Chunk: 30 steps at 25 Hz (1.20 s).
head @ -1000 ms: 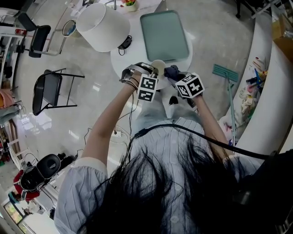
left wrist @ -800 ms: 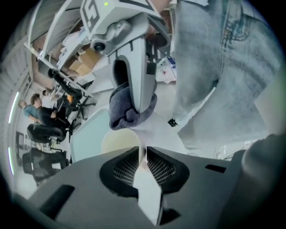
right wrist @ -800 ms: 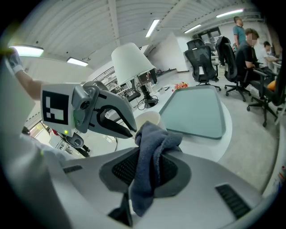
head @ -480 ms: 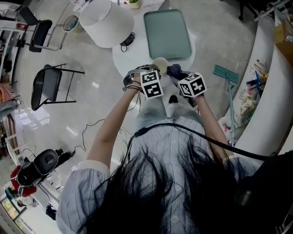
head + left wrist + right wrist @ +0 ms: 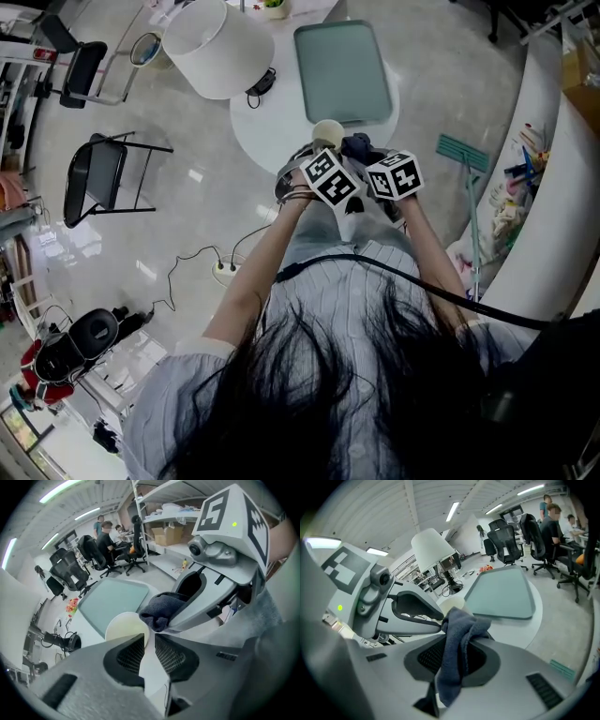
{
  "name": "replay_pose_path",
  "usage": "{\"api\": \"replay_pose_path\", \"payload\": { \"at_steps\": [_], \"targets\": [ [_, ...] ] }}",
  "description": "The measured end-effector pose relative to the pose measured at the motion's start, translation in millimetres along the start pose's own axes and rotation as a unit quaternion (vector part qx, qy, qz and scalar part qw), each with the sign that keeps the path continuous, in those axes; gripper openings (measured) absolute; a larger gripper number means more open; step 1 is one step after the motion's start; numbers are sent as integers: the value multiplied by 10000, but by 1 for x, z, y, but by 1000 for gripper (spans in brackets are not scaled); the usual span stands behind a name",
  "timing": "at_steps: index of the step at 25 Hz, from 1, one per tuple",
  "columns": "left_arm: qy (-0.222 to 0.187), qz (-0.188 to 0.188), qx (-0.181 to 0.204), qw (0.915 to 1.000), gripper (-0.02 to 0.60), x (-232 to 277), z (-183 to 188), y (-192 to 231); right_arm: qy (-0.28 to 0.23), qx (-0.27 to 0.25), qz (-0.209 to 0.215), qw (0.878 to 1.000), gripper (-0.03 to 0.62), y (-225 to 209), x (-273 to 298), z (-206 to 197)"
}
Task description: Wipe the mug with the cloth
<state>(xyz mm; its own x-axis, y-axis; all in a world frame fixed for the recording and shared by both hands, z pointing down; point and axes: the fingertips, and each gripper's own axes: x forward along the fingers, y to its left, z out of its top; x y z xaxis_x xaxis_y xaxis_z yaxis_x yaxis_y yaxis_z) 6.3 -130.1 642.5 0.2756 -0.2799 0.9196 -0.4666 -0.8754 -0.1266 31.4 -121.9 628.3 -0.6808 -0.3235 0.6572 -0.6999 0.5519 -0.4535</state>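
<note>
A cream mug [image 5: 327, 133] is at the near edge of the round white table [image 5: 272, 117]. My left gripper [image 5: 149, 638] has its jaws drawn close together on the mug [image 5: 125, 628], gripping at its near side; the exact hold is hidden by the jaws. My right gripper [image 5: 461, 634] is shut on a dark blue cloth [image 5: 458, 660], which bunches up between its jaws. The cloth [image 5: 159, 611] touches the mug's right side. In the head view the two grippers sit side by side, left gripper [image 5: 323, 157] and right gripper [image 5: 364, 157], with the cloth [image 5: 356, 145] beside the mug.
A pale green tray [image 5: 342, 70] lies on the table behind the mug. A white lamp shade [image 5: 220, 47] stands at the table's left. A black folding chair [image 5: 103, 183] is on the floor at left, a broom [image 5: 466, 178] at right. People sit at desks in the background.
My left gripper has swung right and turned, closing up beside the right gripper, and the mug moved slightly right with it. The right gripper and cloth have barely moved.
</note>
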Motion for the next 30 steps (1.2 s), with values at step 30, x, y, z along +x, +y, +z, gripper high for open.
{"api": "replay_pose_path", "payload": {
  "at_steps": [30],
  "targets": [
    [697, -686, 4589, 8831, 49, 0, -26, 7, -157, 278, 55, 9995, 86, -5, 0, 10]
  ]
}}
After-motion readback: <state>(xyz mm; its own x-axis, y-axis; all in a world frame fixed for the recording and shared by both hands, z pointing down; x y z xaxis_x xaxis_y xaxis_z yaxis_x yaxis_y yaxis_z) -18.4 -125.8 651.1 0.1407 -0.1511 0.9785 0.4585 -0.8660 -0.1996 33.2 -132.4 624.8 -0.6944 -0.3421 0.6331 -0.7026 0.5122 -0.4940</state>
